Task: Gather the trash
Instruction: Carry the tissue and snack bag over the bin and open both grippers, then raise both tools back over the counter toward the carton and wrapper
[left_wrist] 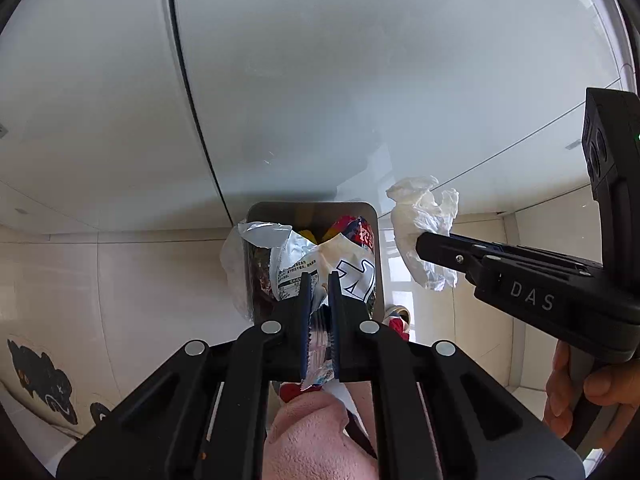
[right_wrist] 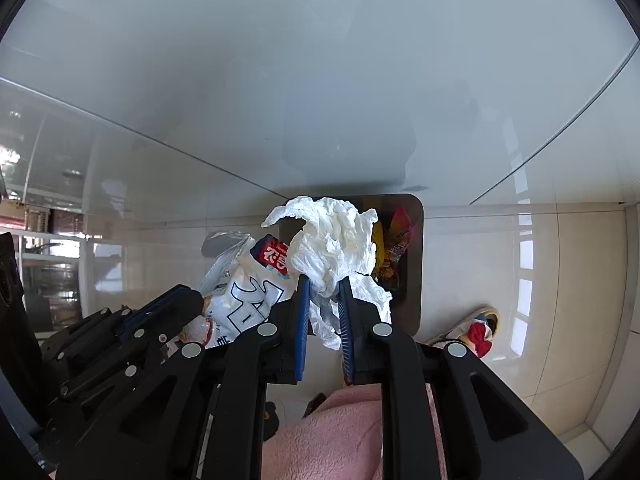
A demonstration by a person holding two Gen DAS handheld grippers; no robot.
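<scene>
Dark rectangular metal trash bin (left_wrist: 256,216) stands on the tiled floor against the edge of the white glossy tabletop (left_wrist: 320,80), already holding coloured wrappers. Left gripper (left_wrist: 320,280) is clamped narrow on a white-and-blue crinkled snack bag (left_wrist: 356,272), hanging over the bin mouth. Right gripper (right_wrist: 323,292) pinches a crumpled white tissue (right_wrist: 332,236) above the bin's near rim. Step in hand, as judged: the drop. Next: spread both pairs of fingers while centred over the opening.
</scene>
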